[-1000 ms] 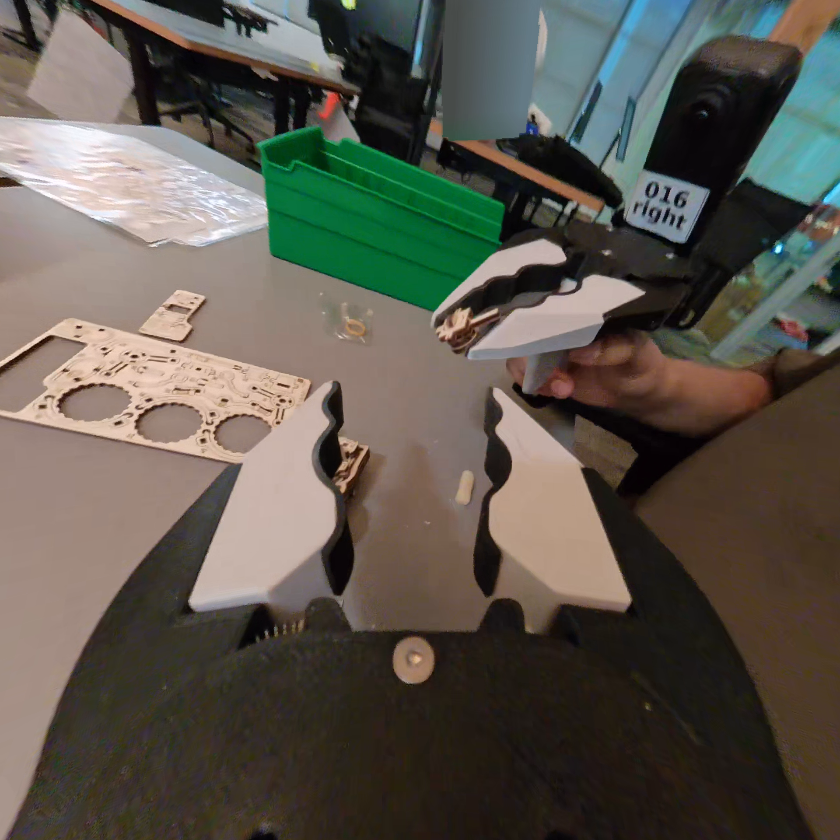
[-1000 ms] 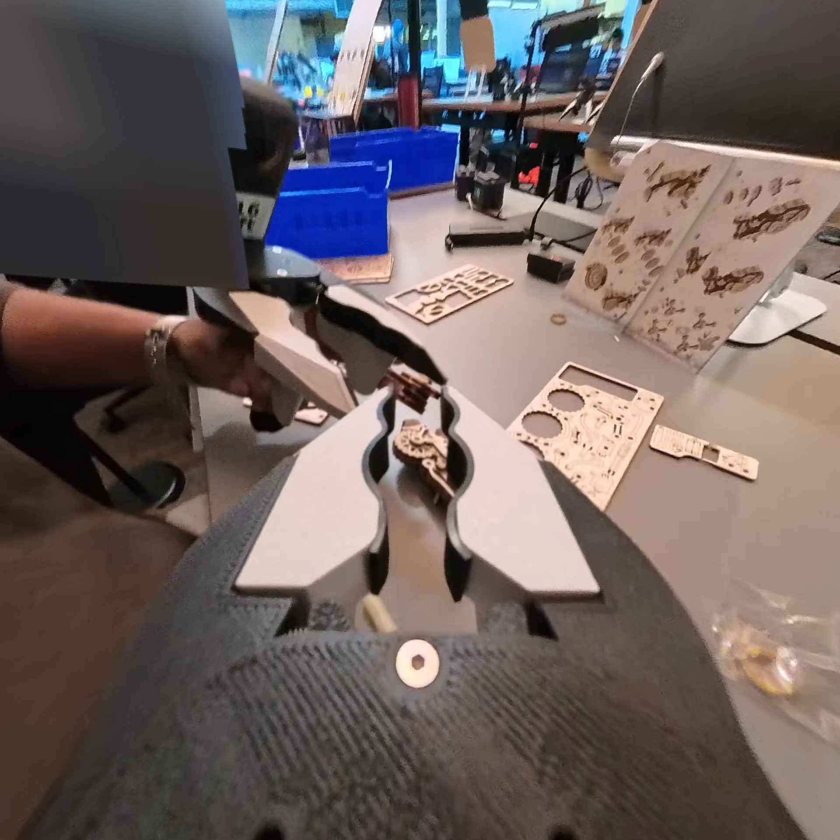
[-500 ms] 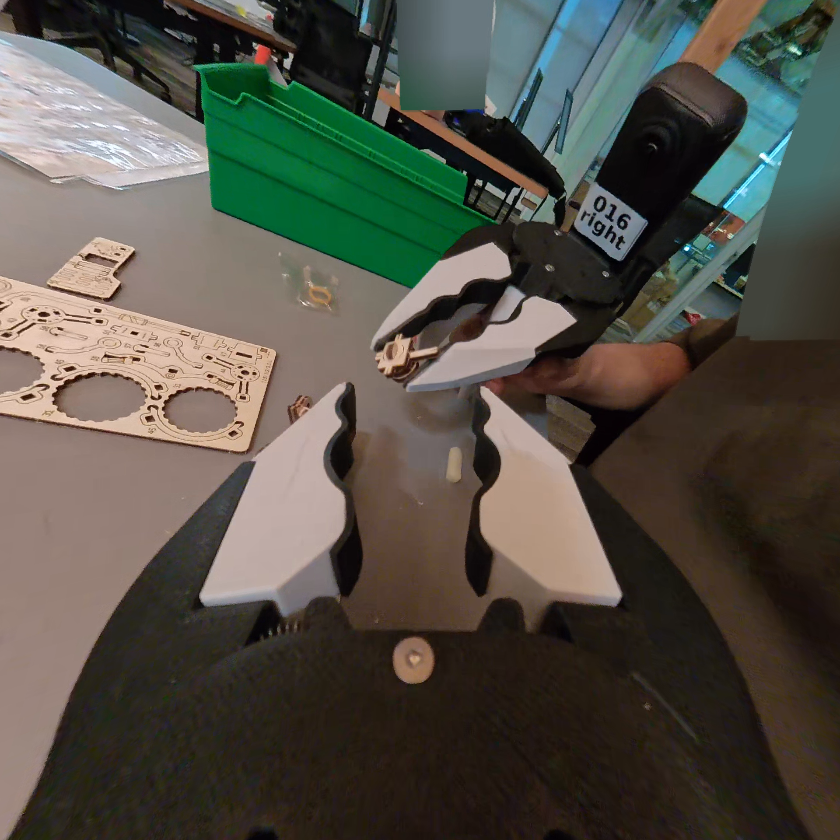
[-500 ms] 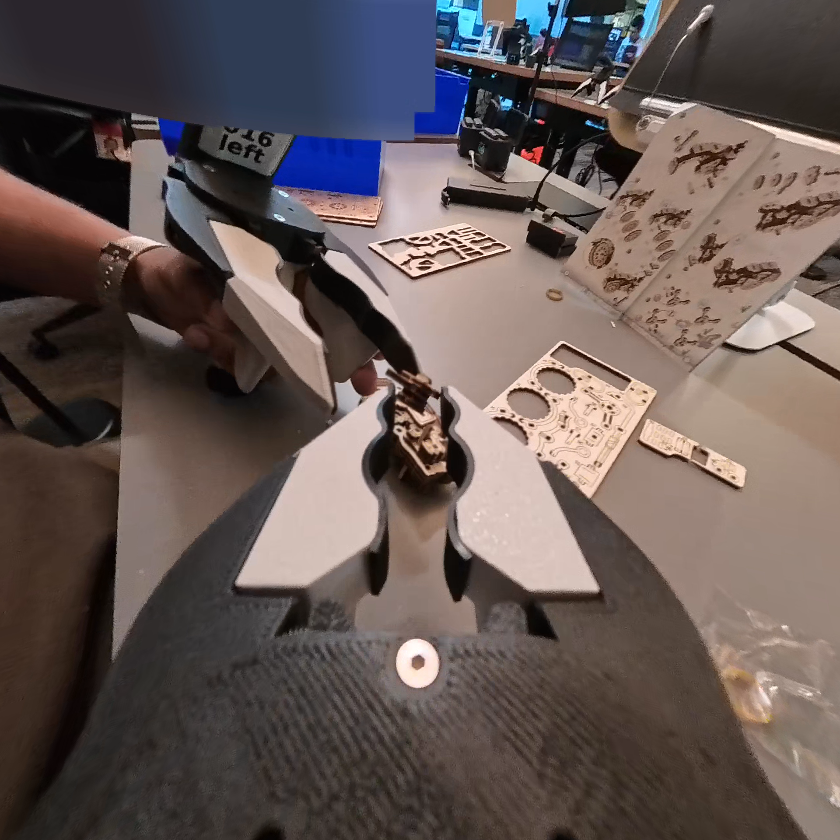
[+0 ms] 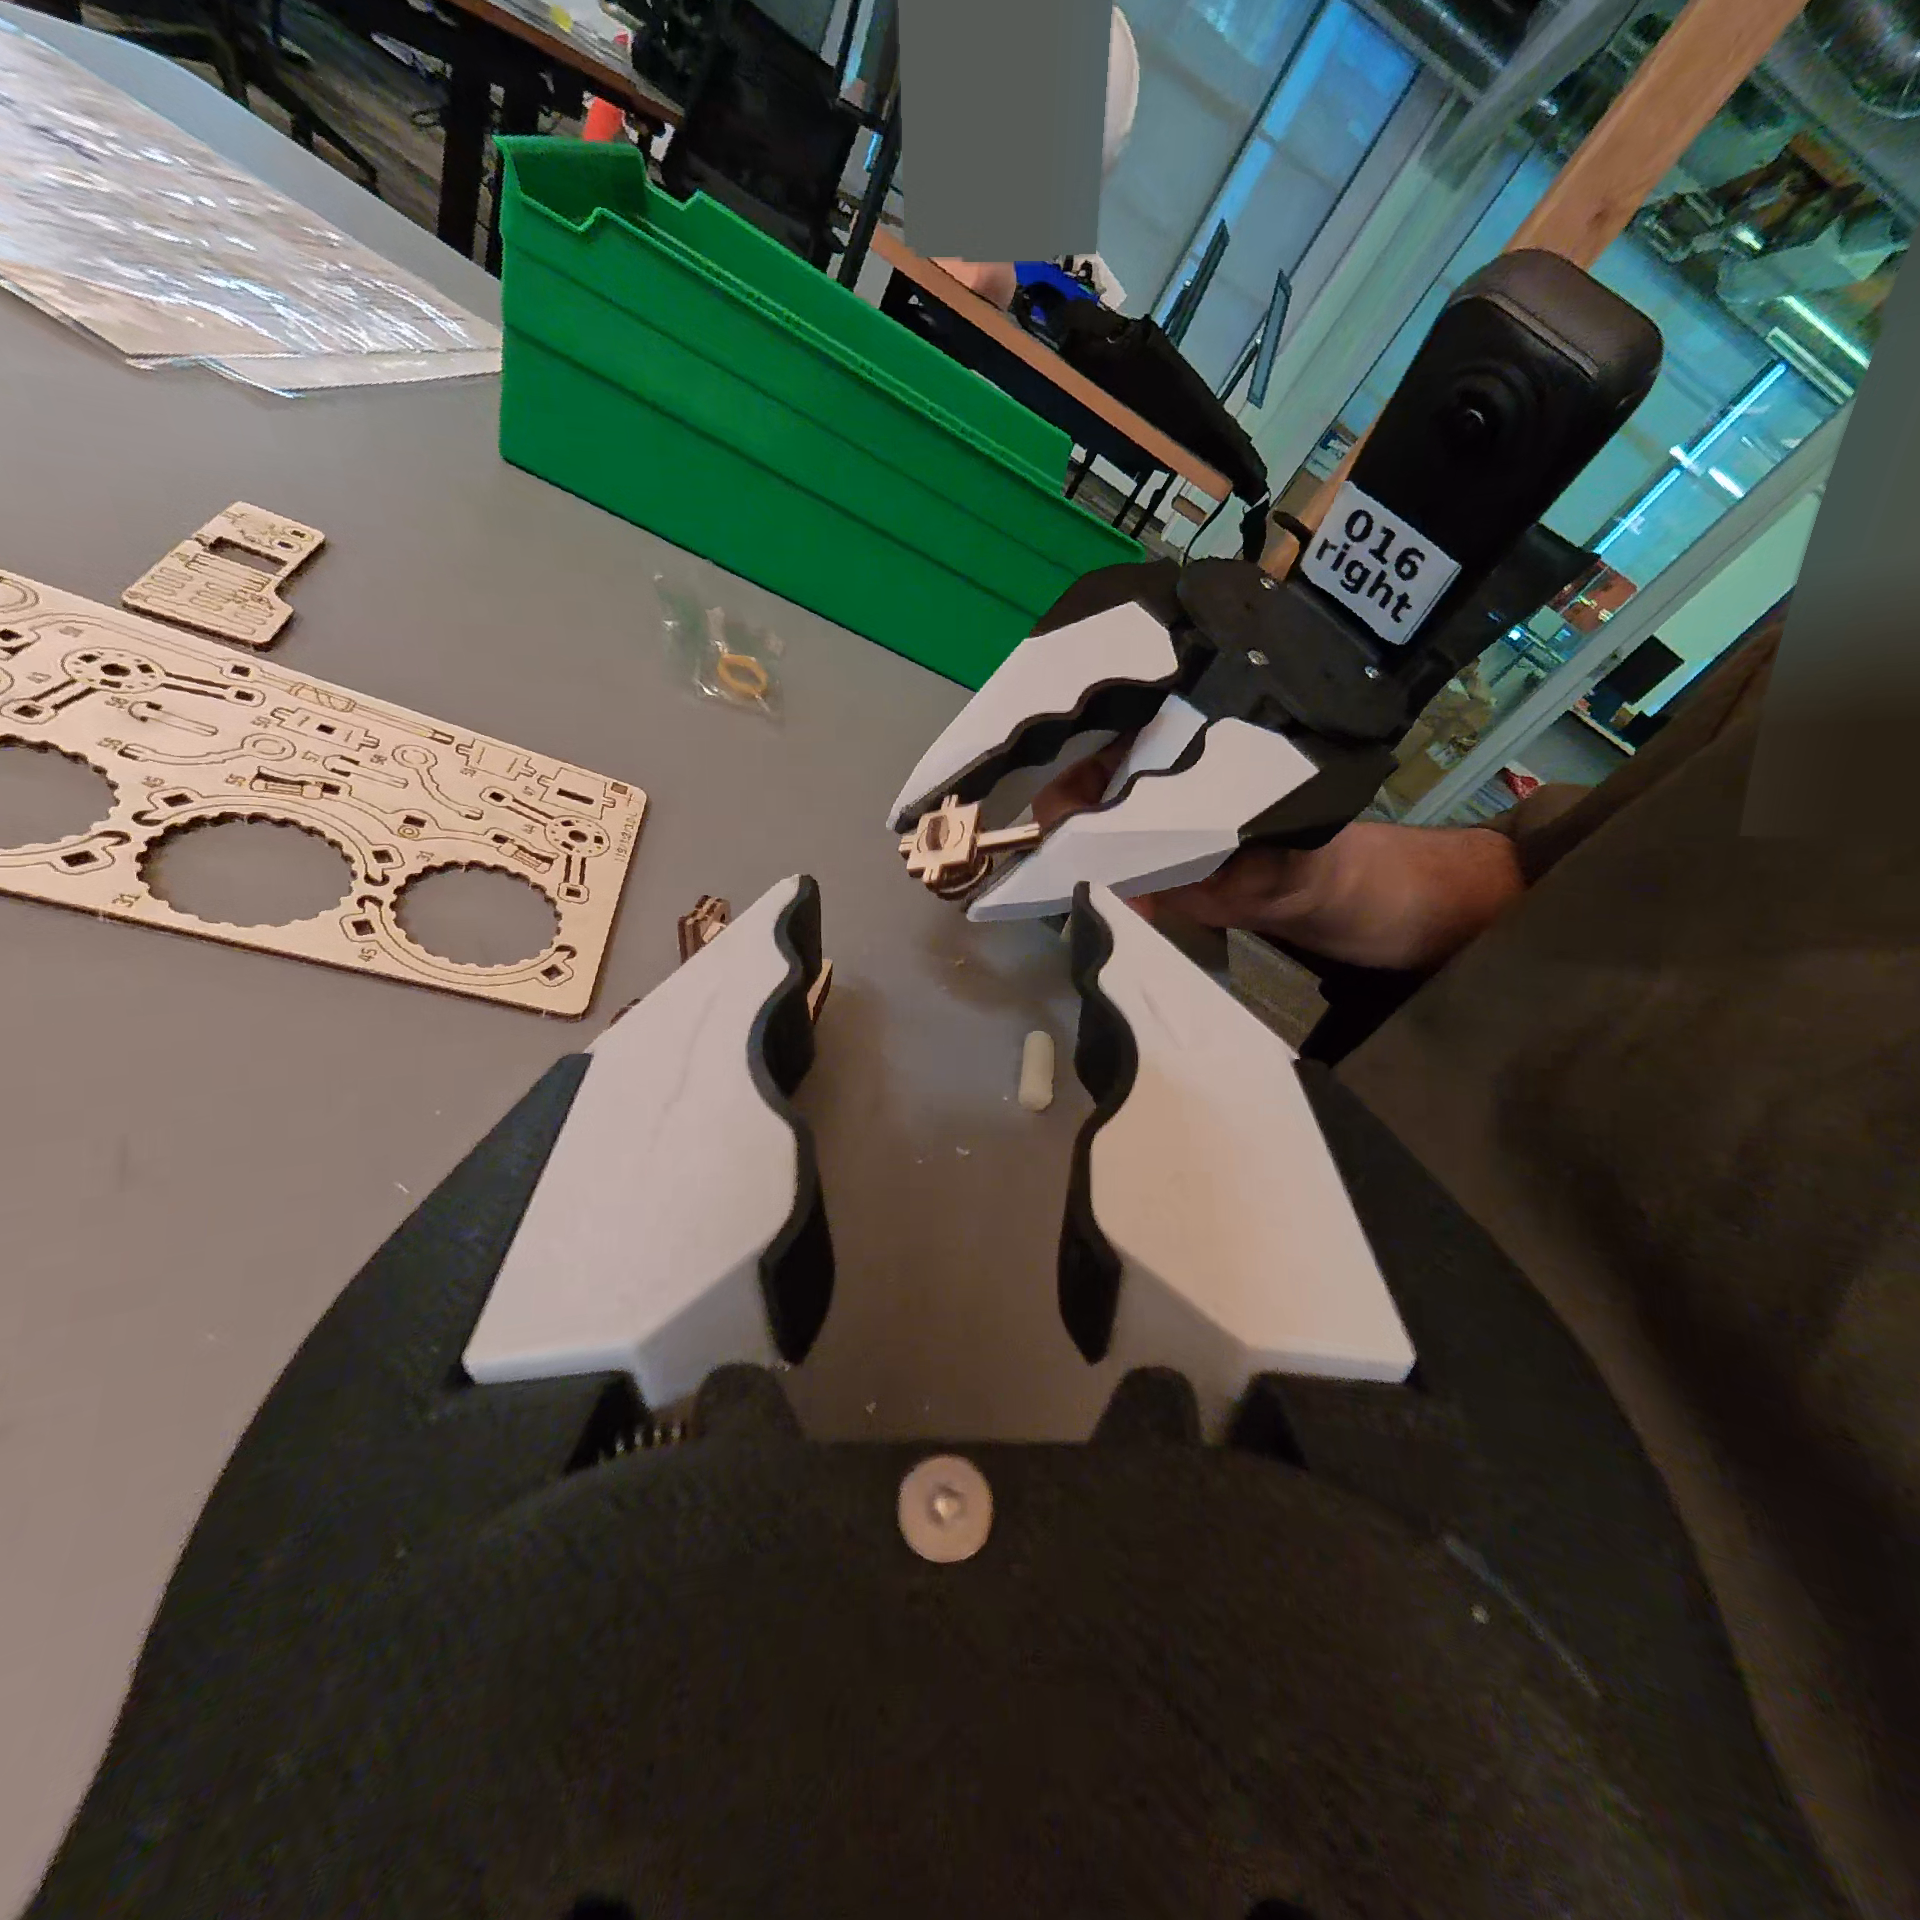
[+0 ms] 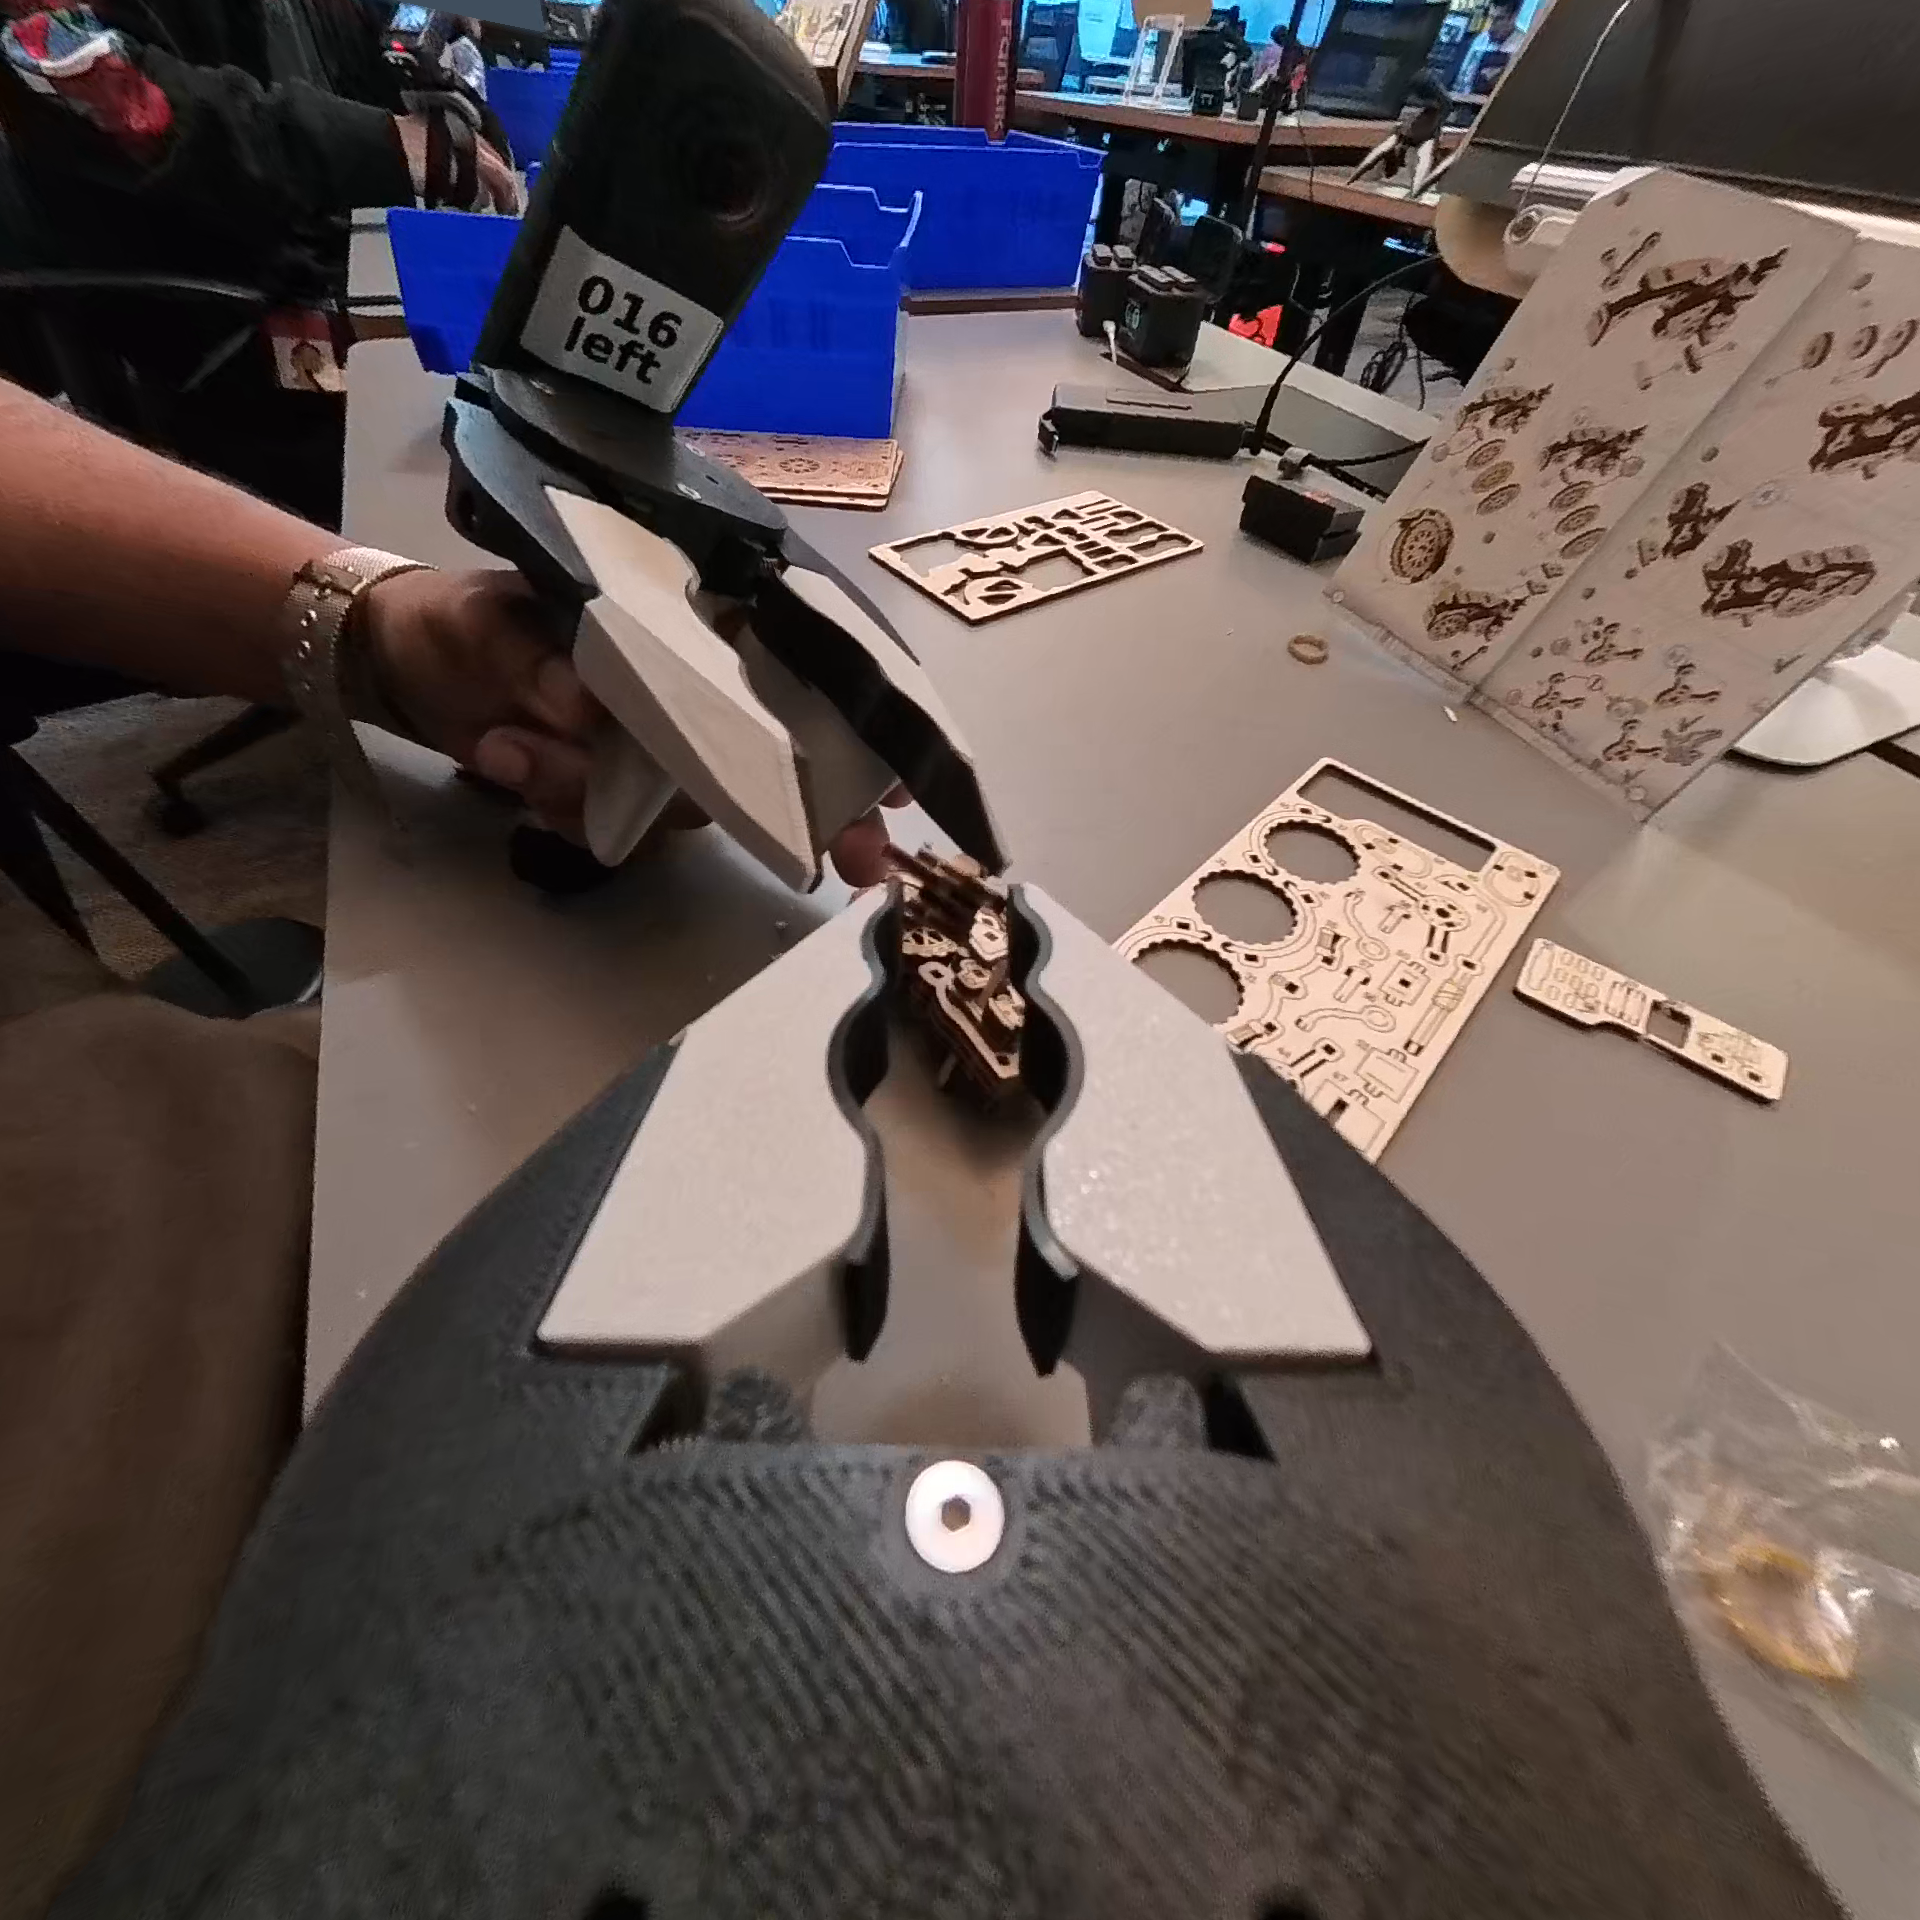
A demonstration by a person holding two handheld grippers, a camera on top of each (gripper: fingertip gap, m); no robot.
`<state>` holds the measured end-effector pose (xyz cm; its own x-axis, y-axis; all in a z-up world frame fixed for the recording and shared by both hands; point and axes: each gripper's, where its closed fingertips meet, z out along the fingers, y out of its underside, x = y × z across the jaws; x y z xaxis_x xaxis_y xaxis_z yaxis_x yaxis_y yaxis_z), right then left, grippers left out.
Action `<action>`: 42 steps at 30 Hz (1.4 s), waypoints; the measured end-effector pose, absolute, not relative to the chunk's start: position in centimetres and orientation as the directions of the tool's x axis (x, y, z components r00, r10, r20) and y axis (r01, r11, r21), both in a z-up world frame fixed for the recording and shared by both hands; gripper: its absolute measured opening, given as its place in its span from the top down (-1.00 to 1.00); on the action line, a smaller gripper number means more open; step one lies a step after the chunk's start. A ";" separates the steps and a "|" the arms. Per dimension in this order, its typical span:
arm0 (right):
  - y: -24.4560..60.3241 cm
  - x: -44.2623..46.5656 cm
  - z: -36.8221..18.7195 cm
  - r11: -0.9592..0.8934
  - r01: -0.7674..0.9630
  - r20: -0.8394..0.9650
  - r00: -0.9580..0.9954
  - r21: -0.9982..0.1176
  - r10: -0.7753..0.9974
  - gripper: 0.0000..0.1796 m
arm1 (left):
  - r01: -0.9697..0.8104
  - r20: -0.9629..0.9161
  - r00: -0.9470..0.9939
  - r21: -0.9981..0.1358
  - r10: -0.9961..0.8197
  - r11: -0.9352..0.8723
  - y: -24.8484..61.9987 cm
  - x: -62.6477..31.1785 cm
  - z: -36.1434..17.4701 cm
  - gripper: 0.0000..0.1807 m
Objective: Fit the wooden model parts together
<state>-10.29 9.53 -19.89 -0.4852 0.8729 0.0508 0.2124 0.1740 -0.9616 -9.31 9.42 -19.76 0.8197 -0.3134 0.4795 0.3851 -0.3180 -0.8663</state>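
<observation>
My right gripper (image 6: 951, 904) is shut on a small dark wooden model assembly (image 6: 961, 982) and holds it above the grey table (image 6: 1143, 727). In the left wrist view the right gripper (image 5: 940, 862) hangs just beyond my left fingertips with the assembly (image 5: 951, 844) sticking out of its tips. My left gripper (image 5: 940, 899) is open and empty, low over the table. In the right wrist view the left gripper (image 6: 899, 868) points down at the assembly's far end. A small loose wooden part (image 5: 704, 923) lies on the table by the left finger.
A punched wooden parts sheet (image 5: 312, 831) and a small sheet (image 5: 223, 571) lie to the left. A green bin (image 5: 769, 416) stands behind. A bag with a rubber band (image 5: 727, 665) and a white peg (image 5: 1036, 1070) lie nearby. Instruction sheets (image 6: 1662, 499) stand at the right. Less than 4 cm separates the two grippers' tips.
The right gripper has brought the wooden assembly closer to the left gripper's tips. The left gripper has shifted forward and stays open.
</observation>
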 end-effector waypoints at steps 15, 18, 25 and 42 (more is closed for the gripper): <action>9.5 -10.2 -19.9 0.166 0.216 0.041 -0.488 -0.962 0.872 0.81 | 0.387 0.486 0.813 -0.863 -0.320 -0.326 9.3 -9.2 -19.8 0.51; 9.5 -10.2 -20.0 0.165 0.218 0.038 -0.489 -0.962 0.871 0.81 | 0.385 0.484 0.814 -0.863 -0.321 -0.326 9.3 -9.2 -19.8 0.51; 9.5 -10.2 -20.0 0.167 0.218 0.040 -0.490 -0.962 0.871 0.81 | 0.389 0.488 0.812 -0.861 -0.320 -0.327 9.3 -9.2 -19.8 0.51; 9.9 -10.2 -19.9 0.180 0.217 0.057 -0.477 -0.960 0.877 0.81 | 0.392 0.491 0.812 -0.860 -0.317 -0.326 9.3 -9.3 -19.8 0.52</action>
